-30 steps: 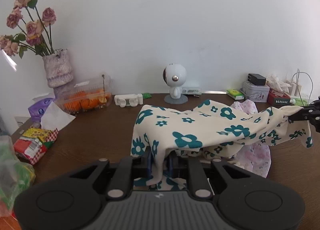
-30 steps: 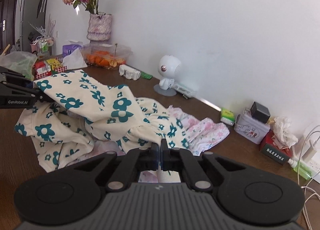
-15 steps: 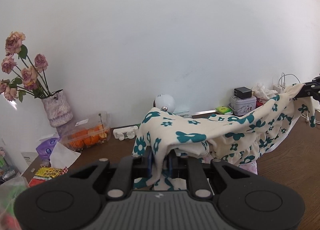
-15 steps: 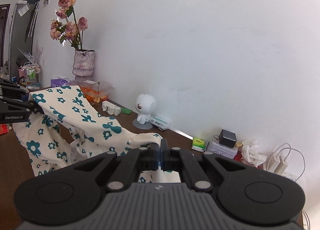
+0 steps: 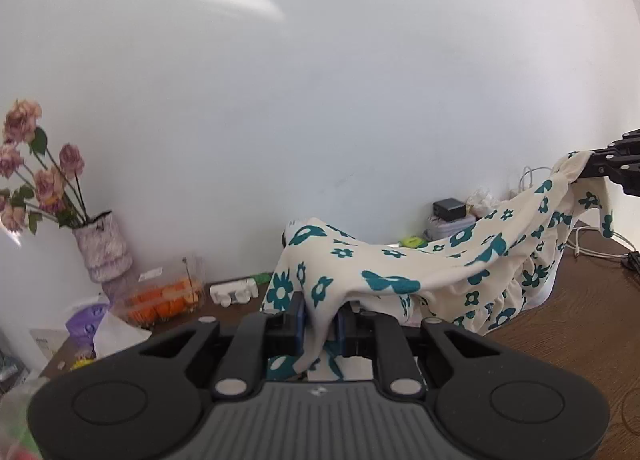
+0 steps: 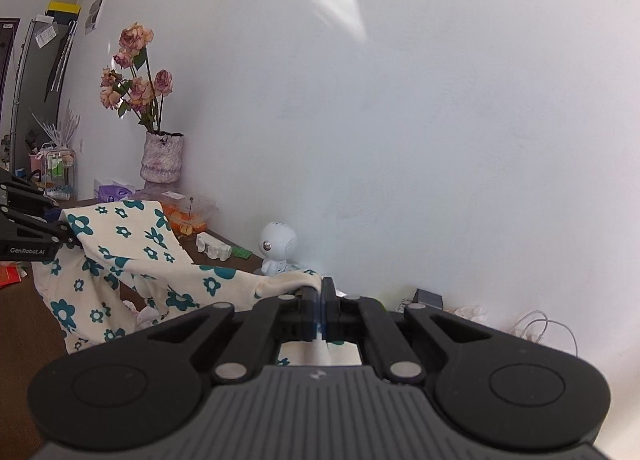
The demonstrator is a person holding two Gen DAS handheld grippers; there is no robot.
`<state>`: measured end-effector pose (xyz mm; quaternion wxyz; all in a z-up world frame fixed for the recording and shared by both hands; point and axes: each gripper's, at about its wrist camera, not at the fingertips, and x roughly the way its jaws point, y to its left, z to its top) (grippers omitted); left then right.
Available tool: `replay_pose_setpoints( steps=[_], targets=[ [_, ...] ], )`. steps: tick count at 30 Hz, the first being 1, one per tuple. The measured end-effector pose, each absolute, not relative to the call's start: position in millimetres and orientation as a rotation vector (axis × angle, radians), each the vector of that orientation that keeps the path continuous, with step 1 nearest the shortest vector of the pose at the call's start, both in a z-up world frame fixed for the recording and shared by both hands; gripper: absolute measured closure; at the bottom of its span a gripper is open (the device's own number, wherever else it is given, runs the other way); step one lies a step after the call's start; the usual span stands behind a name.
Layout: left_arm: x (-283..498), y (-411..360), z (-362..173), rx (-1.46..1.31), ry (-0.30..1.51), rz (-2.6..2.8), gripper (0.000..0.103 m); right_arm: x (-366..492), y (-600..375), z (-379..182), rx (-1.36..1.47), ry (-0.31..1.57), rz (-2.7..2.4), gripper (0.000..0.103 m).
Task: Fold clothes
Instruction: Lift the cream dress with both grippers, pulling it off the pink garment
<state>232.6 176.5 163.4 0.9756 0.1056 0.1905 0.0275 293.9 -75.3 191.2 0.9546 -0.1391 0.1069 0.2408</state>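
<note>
Between the left gripper's (image 5: 320, 320) blue pads a thick bunch of the floral garment (image 5: 400, 272) is pinched, jaws clenched on it with cloth spilling out below. The right gripper (image 6: 320, 306) is clamped hard on the opposite edge, pads nearly meeting, a cream fold riding over the tips. The cream cloth with teal flowers hangs slung between the two, sagging in the middle; its lower hem trails toward the brown table (image 5: 568, 320), though whether it touches I cannot tell.

Judgement on the step: this looks like the lift-and-spread before a fold. To do it well, draw the two held edges apart until the sag flattens, keep both at the same height, and clear the hem off the table before laying it down flat. The left grip holds a wad rather than a clean corner, so the cloth may hang twisted; a regrip could be needed.

Beyond the cloth: a clear box of orange fruit (image 5: 164, 296), a small white round-headed device (image 6: 277, 246), a vase of dried roses (image 6: 162, 155), and the white wall.

Writing: "GenRobot.AI" on the side of the left gripper, seen from the right wrist. Other labels are too small to read.
</note>
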Motion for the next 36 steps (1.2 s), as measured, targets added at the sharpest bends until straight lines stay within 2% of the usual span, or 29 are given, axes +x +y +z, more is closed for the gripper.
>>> replay_pose_setpoints(
  steps=[5,12,16,22,25,27,28,32,36],
  targets=[
    [200,143,186,0.263,0.346,-0.015,0.089,256,-118,209,-0.268,0.173,0.457,0.102],
    [150,87,166,0.311,0.410,-0.267,0.089,175,-181,215,-0.305,0.132,0.407,0.102],
    [142,58,132,0.338,0.519,-0.386,0.089,152,-206,198,-0.327,0.189,0.375,0.102],
    [160,37,67,0.359,0.700,-0.437,0.088,163,-219,133,-0.312,0.370,0.335,0.102],
    [159,38,58,0.363,0.711,-0.451,0.074,166,-230,110,-0.282,0.413,0.317,0.102],
    [155,42,59,0.371,0.691,-0.466,0.040,168,-239,103,-0.261,0.422,0.305,0.102],
    [151,44,63,0.379,0.666,-0.473,0.032,170,-242,101,-0.252,0.425,0.301,0.102],
    [144,54,77,0.376,0.615,-0.467,0.028,174,-251,99,-0.234,0.426,0.299,0.102],
    [159,66,75,0.359,0.652,-0.406,0.028,174,-251,94,-0.242,0.424,0.300,0.102]
  ],
)
